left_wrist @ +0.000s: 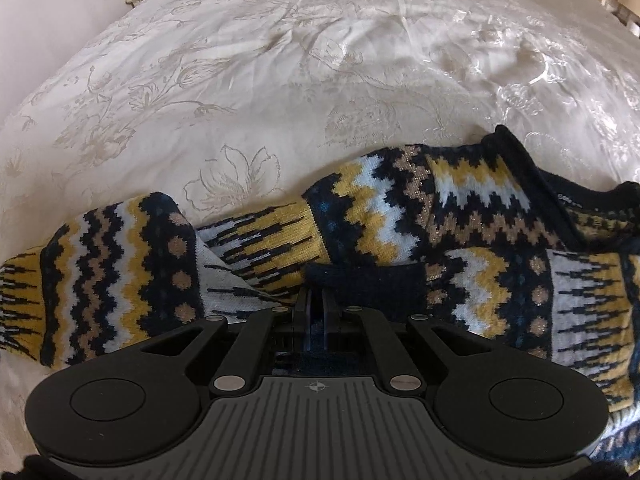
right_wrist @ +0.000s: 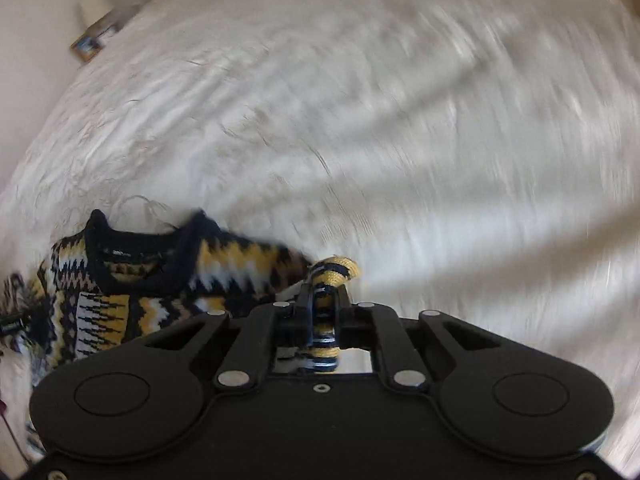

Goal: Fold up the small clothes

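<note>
Sweater [right_wrist: 120, 292] on bed [left_wrist: 280, 80]: sleeve cuff [right_wrist: 336, 270] pinched in right tool [right_wrist: 322, 300], left tool [left_wrist: 316, 304] clamped narrow at dark hem; likely slipping under sharp pull.

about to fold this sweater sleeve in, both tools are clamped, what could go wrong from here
1. The right tool pinches only a thin bunch of the sweater sleeve cuff, so it may slip out mid-fold.
2. The left tool grips the dark hem beside an already crumpled left sleeve; pulling could drag those creases into the fold.
</note>
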`<state>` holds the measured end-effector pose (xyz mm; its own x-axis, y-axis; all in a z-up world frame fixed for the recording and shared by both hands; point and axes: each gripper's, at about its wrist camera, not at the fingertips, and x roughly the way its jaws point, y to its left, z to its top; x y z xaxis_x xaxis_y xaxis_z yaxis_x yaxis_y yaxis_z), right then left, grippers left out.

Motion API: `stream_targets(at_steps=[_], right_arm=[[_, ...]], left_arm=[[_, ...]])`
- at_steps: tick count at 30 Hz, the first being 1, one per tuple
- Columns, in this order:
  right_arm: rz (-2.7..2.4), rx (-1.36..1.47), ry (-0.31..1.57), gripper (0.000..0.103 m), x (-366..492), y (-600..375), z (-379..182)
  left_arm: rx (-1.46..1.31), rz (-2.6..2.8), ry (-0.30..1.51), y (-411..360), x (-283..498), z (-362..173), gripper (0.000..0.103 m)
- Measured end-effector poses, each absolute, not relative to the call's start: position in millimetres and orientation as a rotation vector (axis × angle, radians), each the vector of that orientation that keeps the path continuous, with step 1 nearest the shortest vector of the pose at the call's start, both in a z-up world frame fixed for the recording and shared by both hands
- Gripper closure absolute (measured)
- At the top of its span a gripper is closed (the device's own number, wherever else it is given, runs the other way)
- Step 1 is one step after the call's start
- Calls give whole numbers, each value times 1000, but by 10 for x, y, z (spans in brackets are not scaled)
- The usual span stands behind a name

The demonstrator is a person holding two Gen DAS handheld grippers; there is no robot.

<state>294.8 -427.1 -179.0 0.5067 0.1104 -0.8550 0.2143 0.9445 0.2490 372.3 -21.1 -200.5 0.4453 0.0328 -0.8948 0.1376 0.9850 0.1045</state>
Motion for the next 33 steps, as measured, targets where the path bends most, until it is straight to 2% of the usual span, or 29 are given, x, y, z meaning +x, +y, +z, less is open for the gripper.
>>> stream_targets(at_steps=[2,4,6,8,13,19,21,23,26,28,33], right_arm=[[-89,320,1091,86,3061,-4279,-1885],[-133,335,1151,79,3106,-4328,-2051],[-186,337,1150,54,3073,-4373,-2098],[-233,334,1116,46,2999,-4404,-2012],[-228,294,1007,45,2705,-4356,-1669],[-154,321,962,35,2386,-4061,-1411],[-116,323,970,26,2303,-3888,-1393],[-71,317,974,23,2195,-3690,-1373],[-11,321,999,17,2056,-3401,-1385],[19,330,1015,13,1962,-3225,-1407],[88,292,1068,13,1707,-2853,-1508]], left_arm=[[169,-57,1108,-217,3725,-2012,97],[157,-50,1110,-210,3728,-2005,97],[148,-52,1114,-192,3729,-1985,96],[145,-59,1113,-165,3730,-1962,96],[119,-23,1089,-57,3728,-1805,96],[72,-12,1065,97,3657,-1561,96],[56,-26,1061,124,3573,-1494,96],[34,-53,1065,143,3446,-1439,95],[12,-86,1087,140,3226,-1391,90],[13,-98,1103,119,3046,-1384,76],[10,-104,1160,78,2531,-1426,76]])
